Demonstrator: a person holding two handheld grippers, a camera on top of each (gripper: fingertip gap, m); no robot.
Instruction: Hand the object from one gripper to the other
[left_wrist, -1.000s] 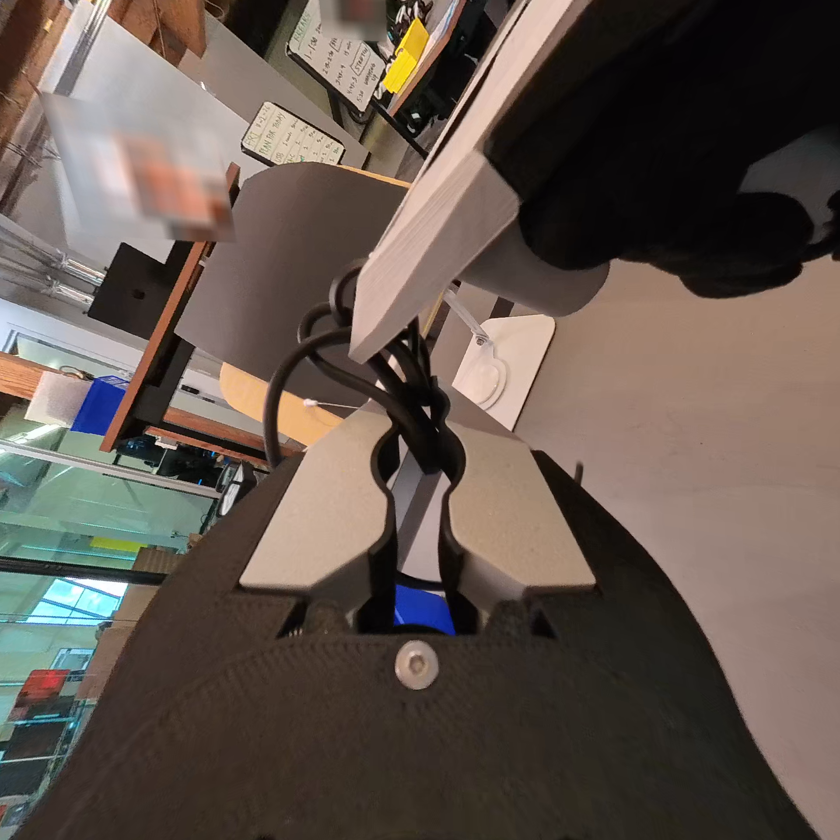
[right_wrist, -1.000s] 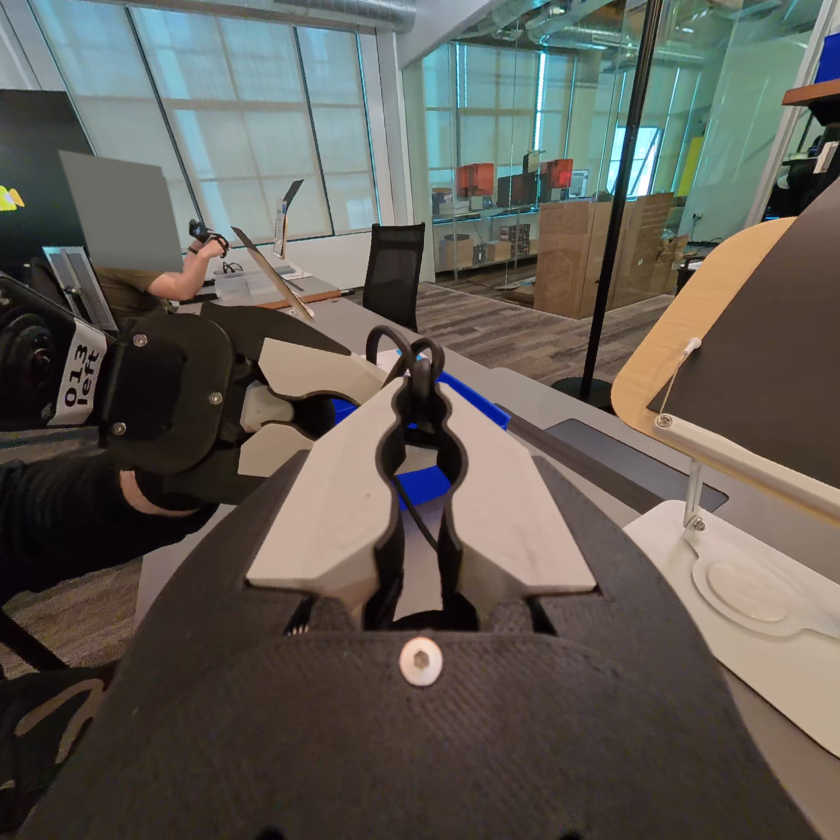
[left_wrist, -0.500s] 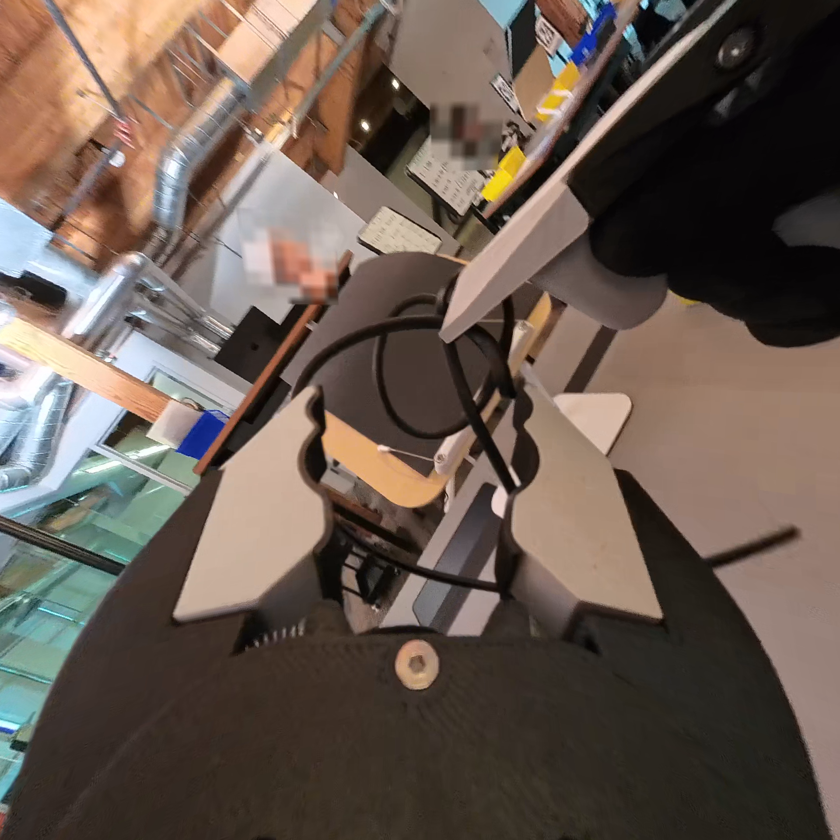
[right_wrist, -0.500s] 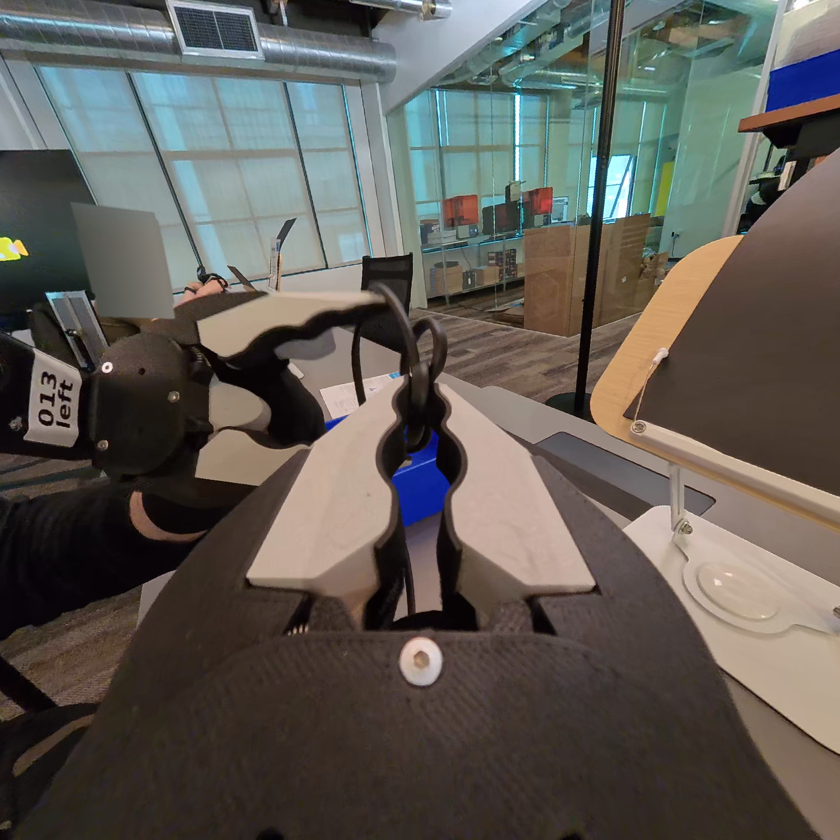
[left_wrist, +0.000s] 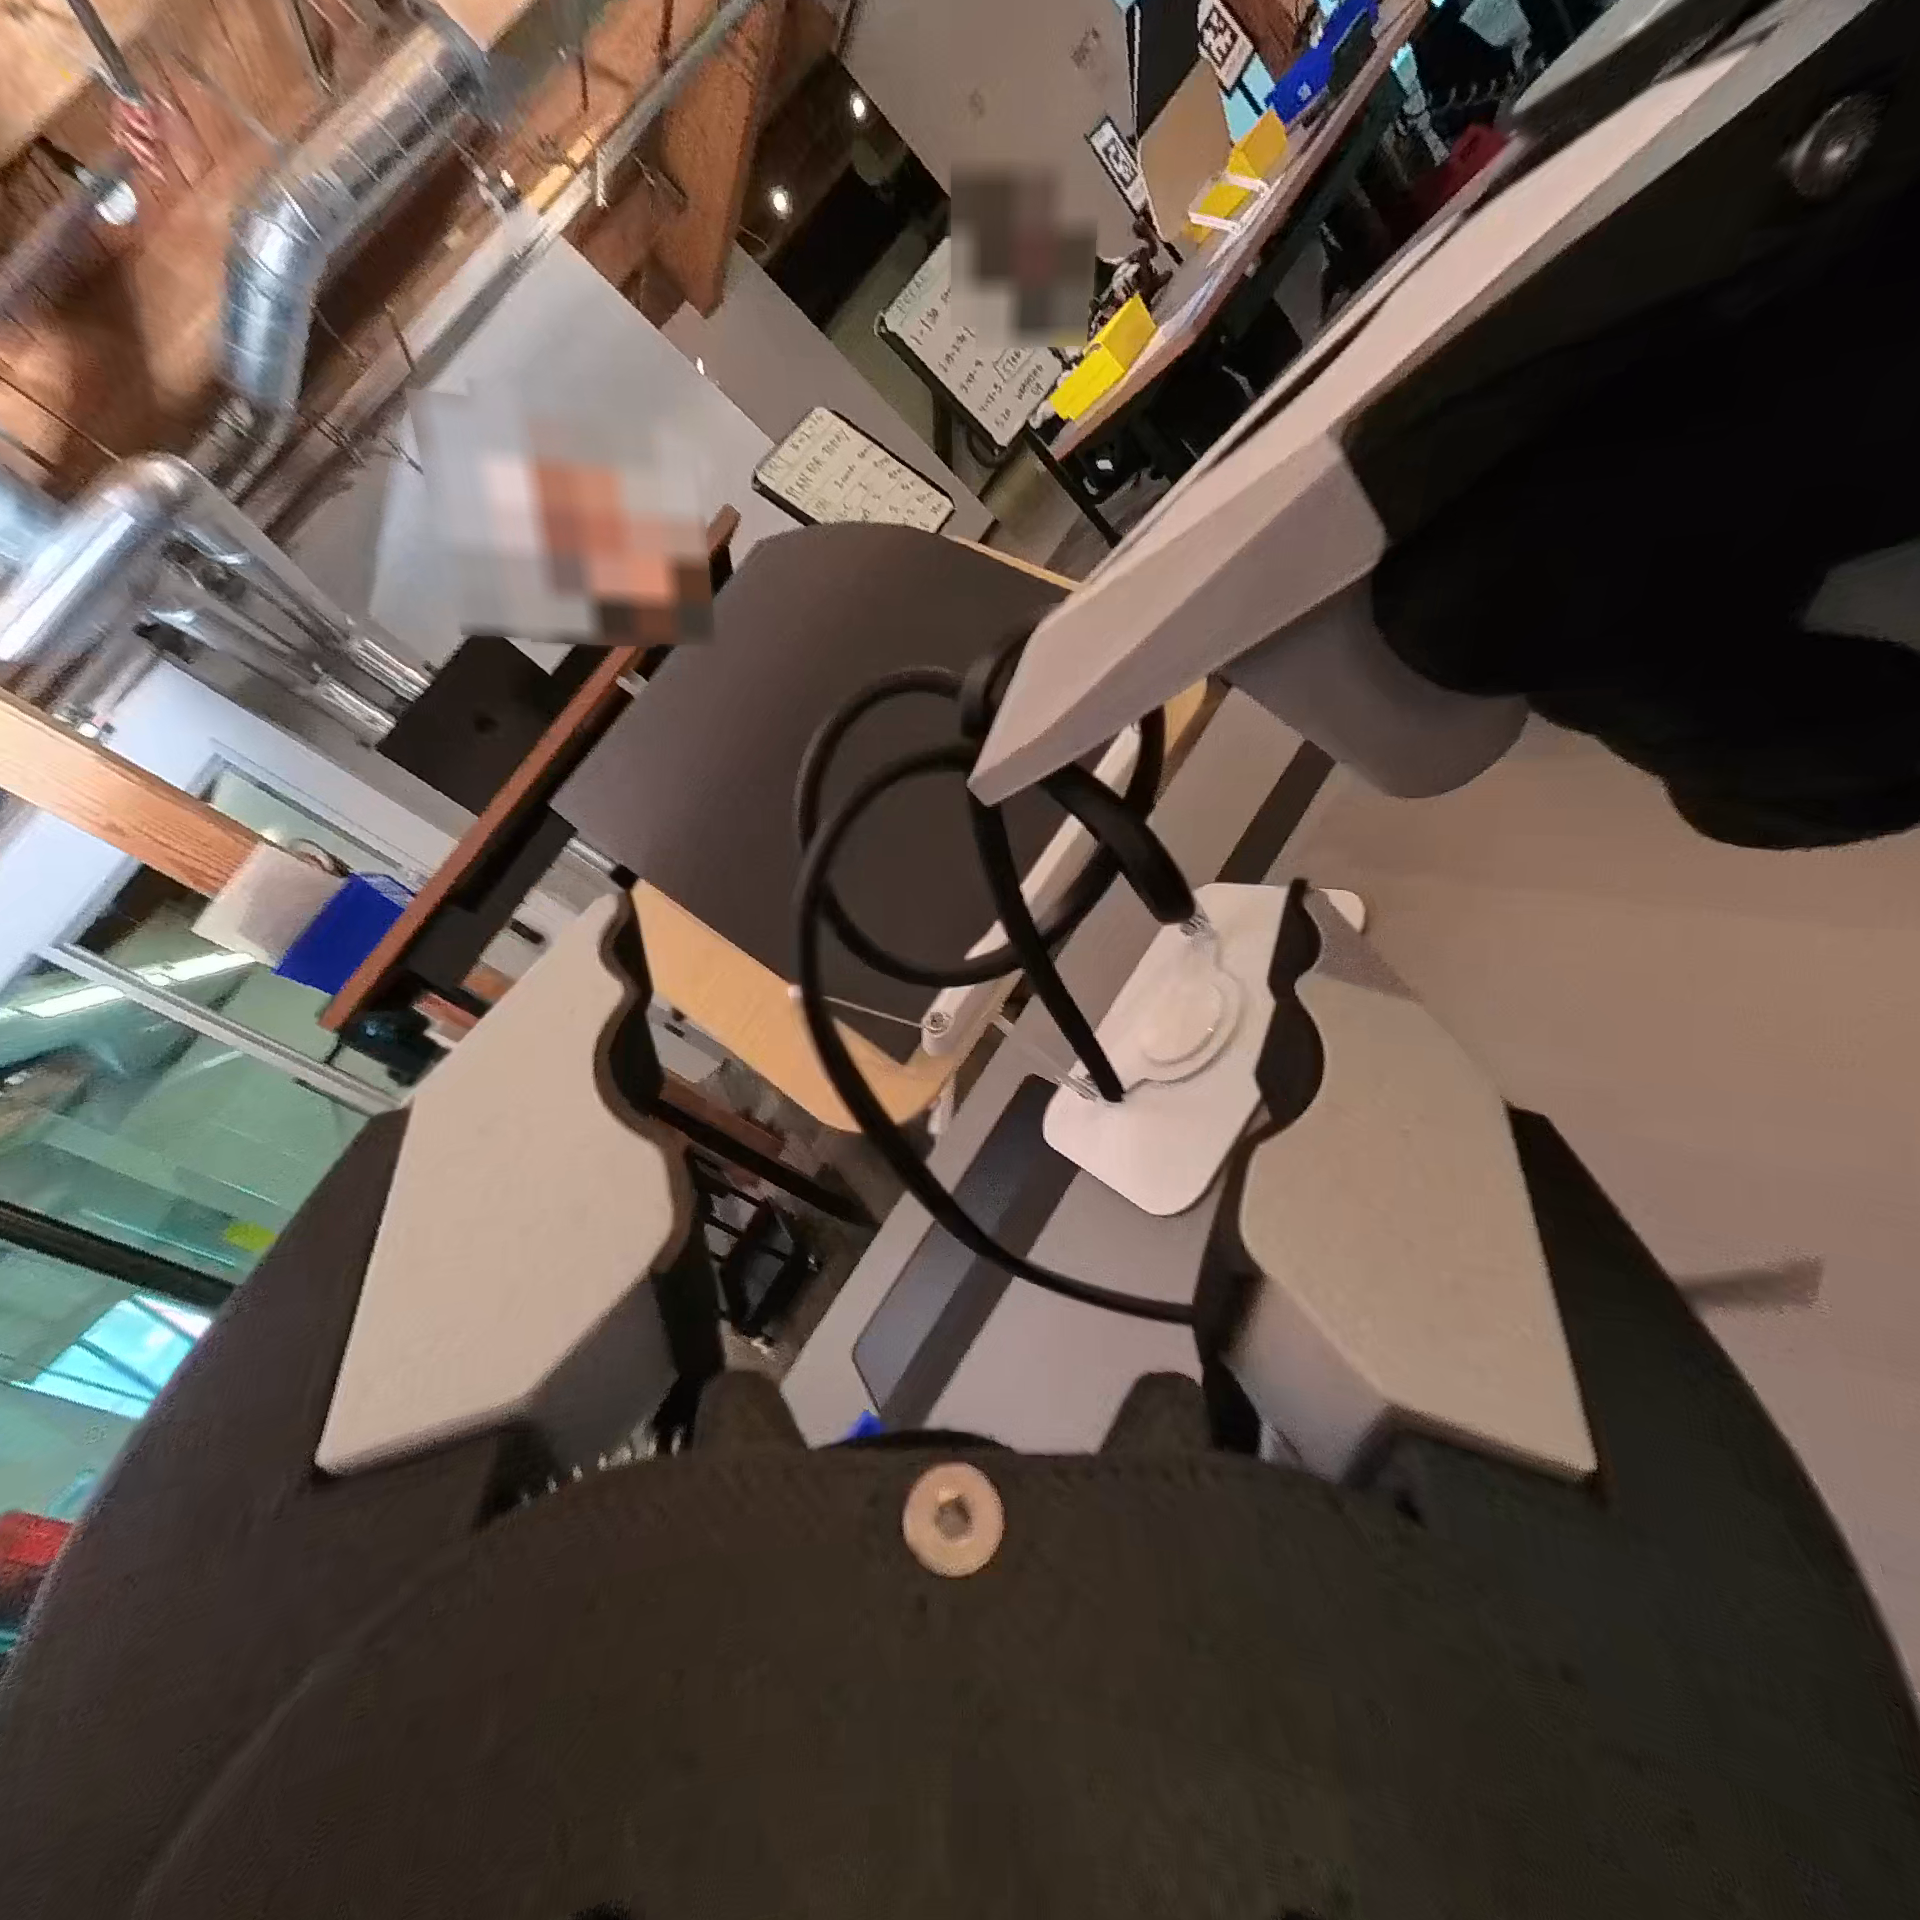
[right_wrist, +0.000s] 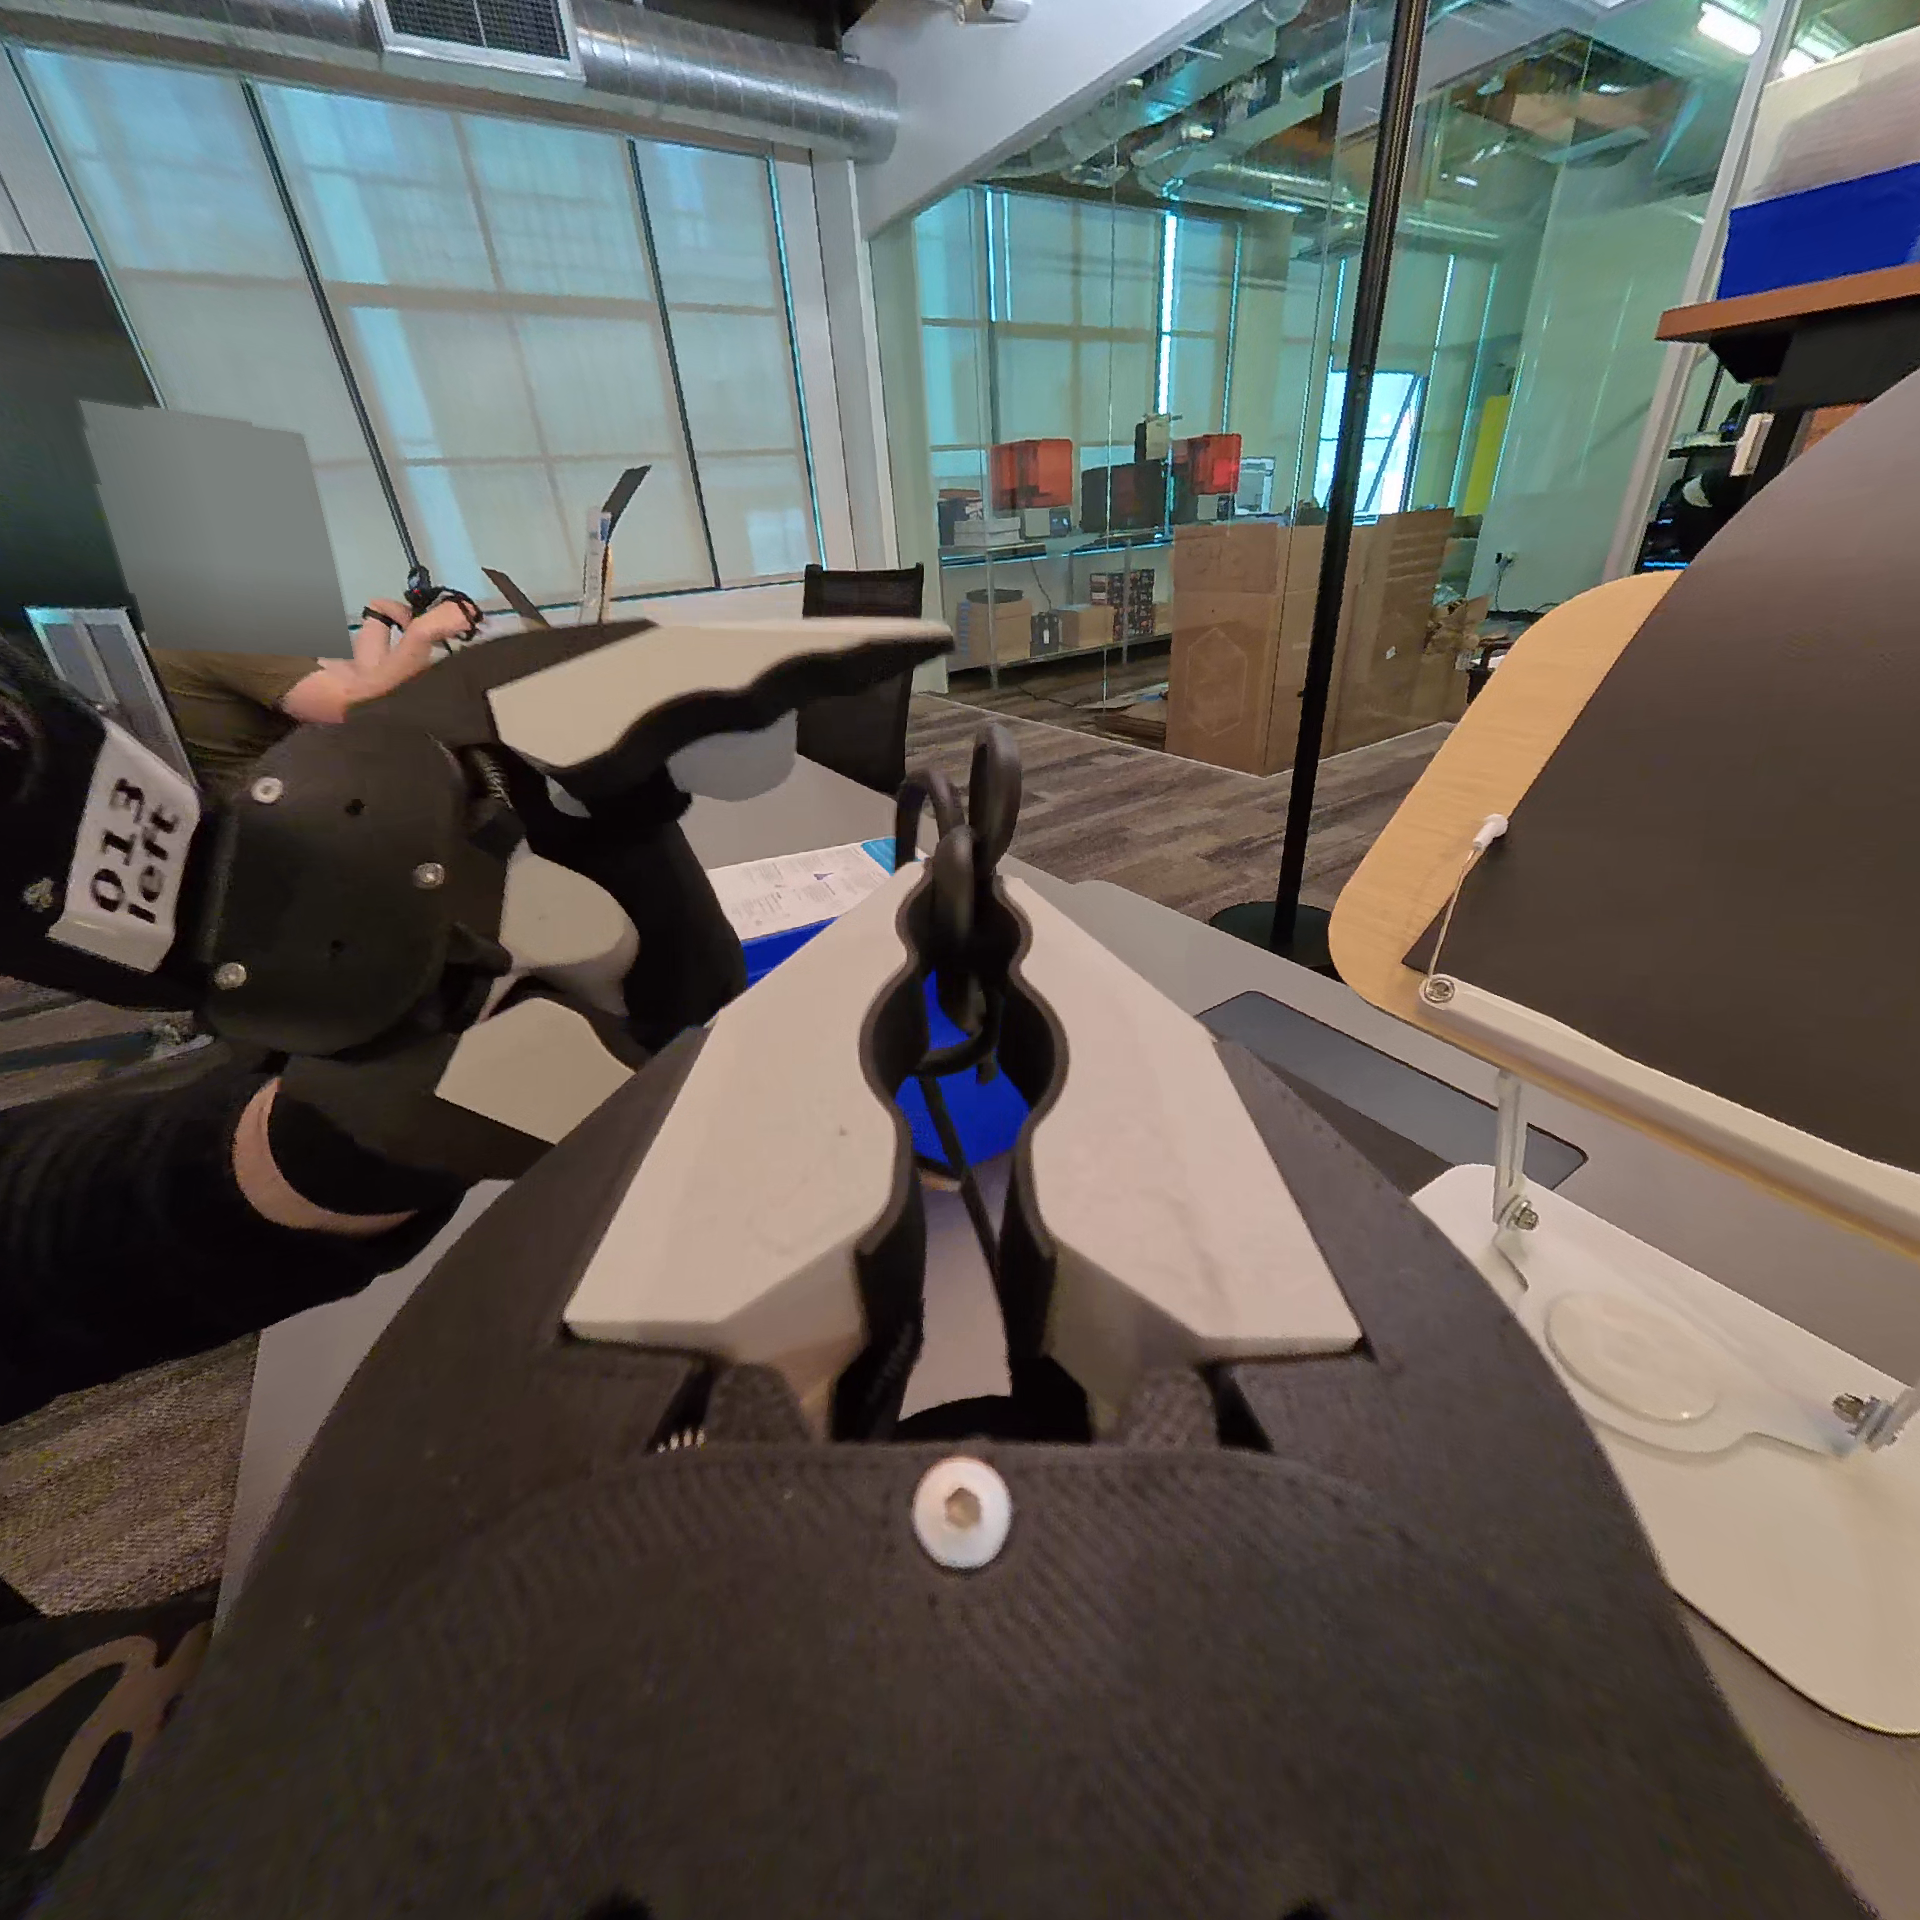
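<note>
Left wrist view: thin black looped cable (left_wrist: 883, 894).

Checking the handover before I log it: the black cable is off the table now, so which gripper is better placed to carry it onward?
Right. The right gripper is shut on the black cable, whose loops hang from its tips. The left gripper stands wide open, gripping nothing.

I see my left gripper (left_wrist: 951, 1049) with its jaws spread wide. The coiled black cable (left_wrist: 894, 842) hangs ahead of them, its loops between the two fingers, pinched at the top by the right gripper (left_wrist: 1013, 743). Behind the cable stands a white base plate (left_wrist: 1164, 1153) on the grey table (left_wrist: 1558, 1039).
</note>
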